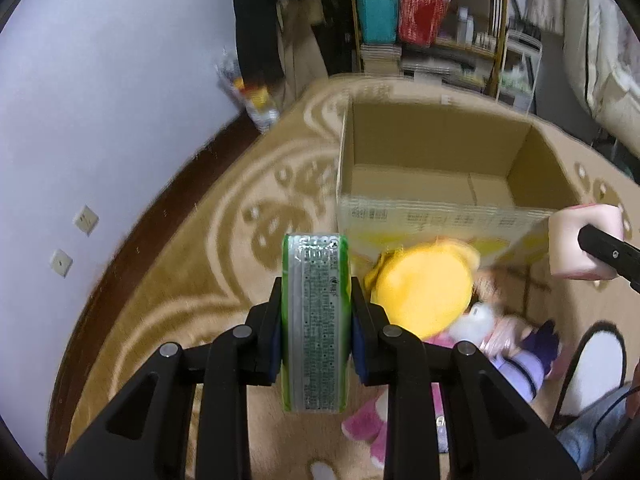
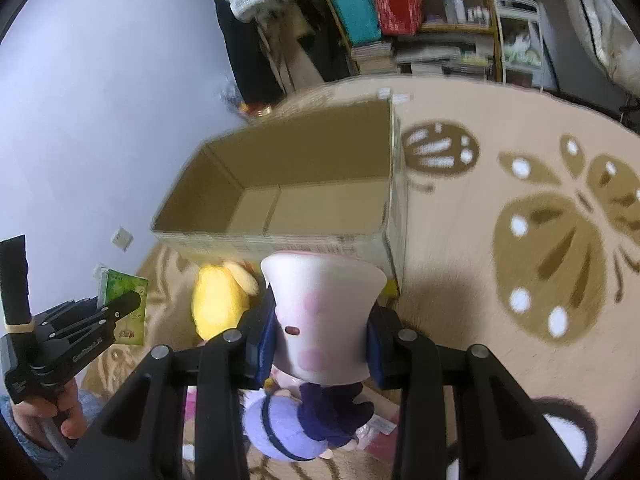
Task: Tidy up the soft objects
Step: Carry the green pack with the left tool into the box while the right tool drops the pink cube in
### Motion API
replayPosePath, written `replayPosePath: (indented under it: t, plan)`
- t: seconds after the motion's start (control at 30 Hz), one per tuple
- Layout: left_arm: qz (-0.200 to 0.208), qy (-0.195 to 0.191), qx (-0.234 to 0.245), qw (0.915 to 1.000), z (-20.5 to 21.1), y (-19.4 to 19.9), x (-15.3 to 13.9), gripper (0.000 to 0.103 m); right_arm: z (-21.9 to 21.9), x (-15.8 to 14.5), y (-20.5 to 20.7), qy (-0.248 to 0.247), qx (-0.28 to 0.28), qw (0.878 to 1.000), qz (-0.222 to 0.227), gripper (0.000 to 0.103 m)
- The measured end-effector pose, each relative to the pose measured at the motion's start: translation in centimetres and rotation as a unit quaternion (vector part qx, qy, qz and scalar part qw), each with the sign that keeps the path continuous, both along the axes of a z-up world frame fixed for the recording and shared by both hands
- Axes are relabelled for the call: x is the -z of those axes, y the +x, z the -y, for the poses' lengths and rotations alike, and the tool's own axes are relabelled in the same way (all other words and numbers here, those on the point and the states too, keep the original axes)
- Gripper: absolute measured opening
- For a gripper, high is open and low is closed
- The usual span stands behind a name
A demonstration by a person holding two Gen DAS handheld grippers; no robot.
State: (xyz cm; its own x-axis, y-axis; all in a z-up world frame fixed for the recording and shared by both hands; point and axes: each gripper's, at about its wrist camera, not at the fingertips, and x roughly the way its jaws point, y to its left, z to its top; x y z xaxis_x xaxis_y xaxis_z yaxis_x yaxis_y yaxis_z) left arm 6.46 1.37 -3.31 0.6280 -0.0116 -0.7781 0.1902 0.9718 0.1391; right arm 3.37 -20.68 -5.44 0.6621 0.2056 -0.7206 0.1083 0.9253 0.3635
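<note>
My left gripper [image 1: 317, 312] is shut on a green tissue pack [image 1: 316, 320], held above the rug in front of an open cardboard box [image 1: 440, 216]. The pack also shows in the right wrist view [image 2: 124, 300]. My right gripper [image 2: 322, 336] is shut on a white and pink squishy toy [image 2: 324, 316], held just before the box's near wall [image 2: 280, 244]. That toy shows at the right edge of the left wrist view [image 1: 584, 240]. A yellow plush [image 1: 424, 292] and a purple plush [image 1: 520, 364] lie on the rug in front of the box.
A pink plush [image 1: 368, 424] lies near the front. The box interior looks bare. The beige patterned rug [image 2: 520, 220] spreads to the right. A white wall [image 1: 100, 120] is at the left. Cluttered shelves [image 1: 432, 20] stand behind the box.
</note>
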Motion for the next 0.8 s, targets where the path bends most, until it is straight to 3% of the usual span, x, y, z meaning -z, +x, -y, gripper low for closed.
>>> replayPosePath:
  t: [0.17,0.3,0.57,0.8]
  plan:
    - [0.089,0.008,0.006,0.996,0.4,-0.7,-2.7,0.026,-0.5,-2.6,-0.2,-0.014,0.0,0.999,0.04,0.039]
    - [0.114,-0.01,0.016,0.9933,1.0,-0.7,-4.6,0.026,-0.8,-3.3,0.0,-0.021,-0.006,0.998,0.057,0.039]
    - [0.121,-0.017,0.021,0.9923,2.7,2.2,-4.9,0.026,-1.0,-5.0,1.5,-0.04,-0.01,0.995,0.086,0.04]
    - [0.105,-0.03,0.024,0.9937,4.1,5.6,-3.7,0.026,-0.8,-4.5,3.4,-0.067,-0.018,0.994,0.085,0.043]
